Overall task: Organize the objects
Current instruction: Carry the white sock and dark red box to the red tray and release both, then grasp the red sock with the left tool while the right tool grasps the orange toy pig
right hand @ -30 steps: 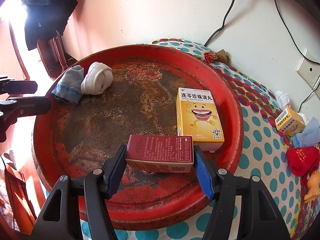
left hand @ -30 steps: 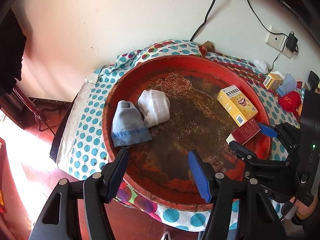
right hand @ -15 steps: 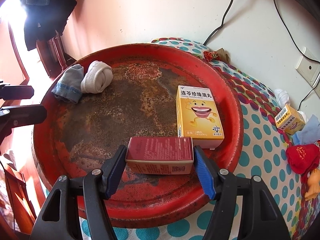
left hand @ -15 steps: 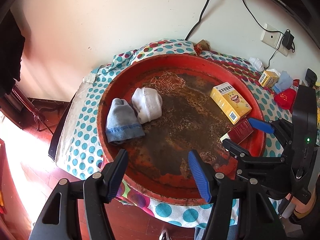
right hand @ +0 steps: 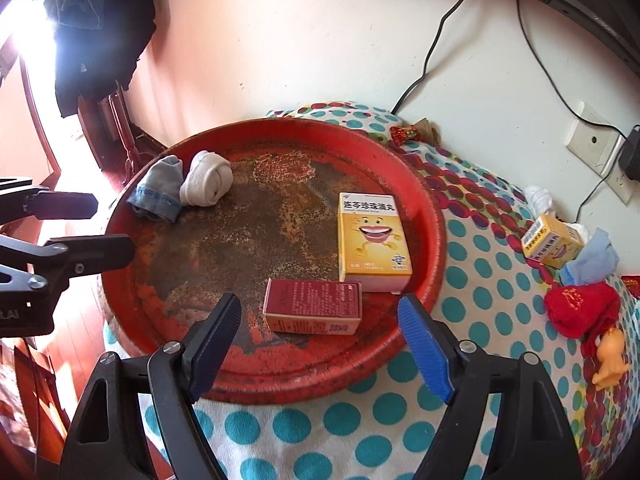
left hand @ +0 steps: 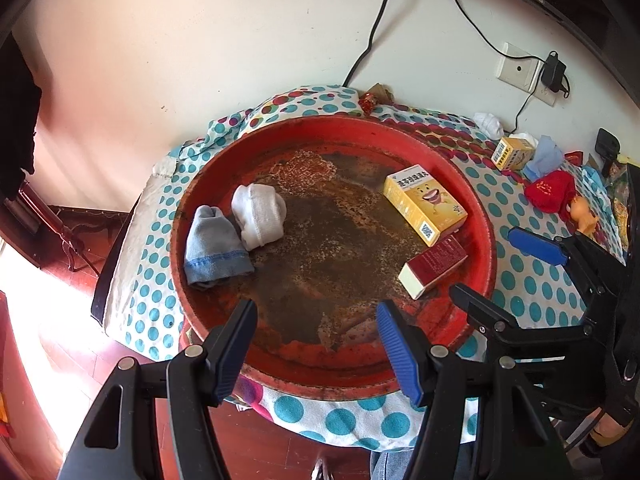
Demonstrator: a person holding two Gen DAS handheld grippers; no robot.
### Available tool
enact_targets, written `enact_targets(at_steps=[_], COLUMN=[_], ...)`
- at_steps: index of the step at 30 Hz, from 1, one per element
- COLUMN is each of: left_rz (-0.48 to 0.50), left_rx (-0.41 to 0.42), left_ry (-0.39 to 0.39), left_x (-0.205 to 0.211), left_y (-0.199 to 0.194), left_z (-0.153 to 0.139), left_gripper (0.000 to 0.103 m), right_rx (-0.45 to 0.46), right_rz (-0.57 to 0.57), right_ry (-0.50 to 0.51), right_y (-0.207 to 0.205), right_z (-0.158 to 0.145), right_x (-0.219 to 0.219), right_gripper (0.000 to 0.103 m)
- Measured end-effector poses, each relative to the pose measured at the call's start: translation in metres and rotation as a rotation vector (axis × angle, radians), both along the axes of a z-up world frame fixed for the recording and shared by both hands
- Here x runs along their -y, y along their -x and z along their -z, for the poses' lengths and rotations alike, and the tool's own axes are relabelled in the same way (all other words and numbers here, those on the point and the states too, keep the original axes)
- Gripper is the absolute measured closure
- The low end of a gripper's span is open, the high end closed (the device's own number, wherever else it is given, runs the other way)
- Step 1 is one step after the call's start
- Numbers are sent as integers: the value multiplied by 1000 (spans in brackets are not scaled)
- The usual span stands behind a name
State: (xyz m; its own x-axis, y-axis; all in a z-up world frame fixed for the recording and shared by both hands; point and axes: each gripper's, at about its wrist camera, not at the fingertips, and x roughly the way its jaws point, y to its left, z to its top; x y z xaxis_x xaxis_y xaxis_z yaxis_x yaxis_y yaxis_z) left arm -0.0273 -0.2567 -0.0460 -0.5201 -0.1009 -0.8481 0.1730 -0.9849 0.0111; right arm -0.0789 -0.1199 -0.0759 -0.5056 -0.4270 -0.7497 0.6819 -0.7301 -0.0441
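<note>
Where polka-dot cloth (right hand: 480, 280) meets white wall (right hand: 320, 40), red tray (right hand: 436, 248) rests.

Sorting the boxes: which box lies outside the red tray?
The small yellow box on the dotted cloth by the wall. The big yellow box and the red box lie inside the tray.

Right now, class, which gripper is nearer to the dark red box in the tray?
Right. The right gripper sits open just in front of the dark red box. The left gripper hangs over the red tray's near rim, farther off.
</note>
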Motion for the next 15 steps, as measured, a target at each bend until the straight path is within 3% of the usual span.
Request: enact_targets(at_steps=[15], left_rz=[148], left_rx=[2], left_ry=[-10], left_x=[-99], left_y=[21], left_z=[-3], left_gripper=[39], right_rx=[-10], right_rz=[207], right_ry=[52], right_y=[6], right_z=[-20], right_x=[-127], right_gripper=[24])
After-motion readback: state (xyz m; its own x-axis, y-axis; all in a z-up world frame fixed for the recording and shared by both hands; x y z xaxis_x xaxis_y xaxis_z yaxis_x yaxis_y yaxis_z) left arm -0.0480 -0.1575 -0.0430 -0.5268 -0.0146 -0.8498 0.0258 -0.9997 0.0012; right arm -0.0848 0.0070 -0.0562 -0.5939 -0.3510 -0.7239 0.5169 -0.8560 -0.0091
